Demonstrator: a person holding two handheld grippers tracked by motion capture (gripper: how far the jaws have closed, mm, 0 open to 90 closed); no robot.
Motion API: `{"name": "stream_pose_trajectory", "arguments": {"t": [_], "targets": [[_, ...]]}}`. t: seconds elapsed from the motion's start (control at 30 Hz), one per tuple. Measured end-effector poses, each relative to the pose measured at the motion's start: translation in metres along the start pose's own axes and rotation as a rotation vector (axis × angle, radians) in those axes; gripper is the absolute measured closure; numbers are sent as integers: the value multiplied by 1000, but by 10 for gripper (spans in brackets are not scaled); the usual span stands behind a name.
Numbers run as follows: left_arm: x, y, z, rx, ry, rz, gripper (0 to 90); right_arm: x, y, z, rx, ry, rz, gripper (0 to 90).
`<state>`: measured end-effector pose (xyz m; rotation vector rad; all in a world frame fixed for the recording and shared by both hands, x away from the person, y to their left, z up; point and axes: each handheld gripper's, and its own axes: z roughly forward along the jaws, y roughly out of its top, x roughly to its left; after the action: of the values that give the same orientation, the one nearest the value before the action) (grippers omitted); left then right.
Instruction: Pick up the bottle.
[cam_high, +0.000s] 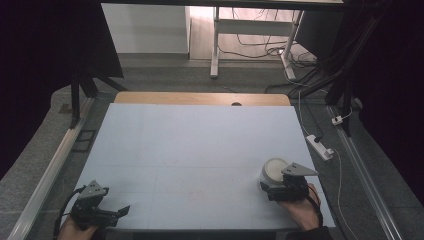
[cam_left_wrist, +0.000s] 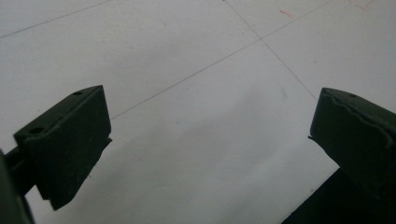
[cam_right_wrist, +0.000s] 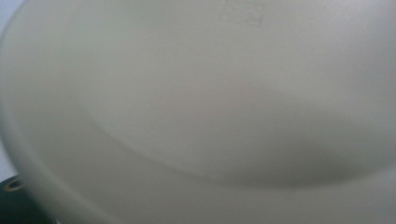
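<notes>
Left gripper (cam_high: 120, 210) gapes wide over the table (cam_high: 190, 145) — right gripper (cam_high: 267, 187) (grip unclear) meets a white bowl (cam_high: 274, 170).

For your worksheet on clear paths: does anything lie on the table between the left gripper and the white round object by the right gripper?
Nothing visible does. The pale table is bare between the left gripper and the white round object, which sits at the right gripper.
</notes>
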<state>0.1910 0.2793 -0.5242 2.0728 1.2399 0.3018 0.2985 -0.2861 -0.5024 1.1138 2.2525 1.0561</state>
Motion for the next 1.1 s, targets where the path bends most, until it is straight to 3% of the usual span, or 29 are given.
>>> {"name": "stream_pose_trajectory", "arguments": {"t": [0.53,0.83,1.1], "targets": [[1,0,0,-5,-1,-10,0,8,10,-4,-29,29,-36,64],[1,-1,-1,-14,-4,-8,0,18,28,-1,-61,72,-73,65],[1,-1,-1,-15,-7,-4,0,32,47,13,-66,118,-106,65]]}}
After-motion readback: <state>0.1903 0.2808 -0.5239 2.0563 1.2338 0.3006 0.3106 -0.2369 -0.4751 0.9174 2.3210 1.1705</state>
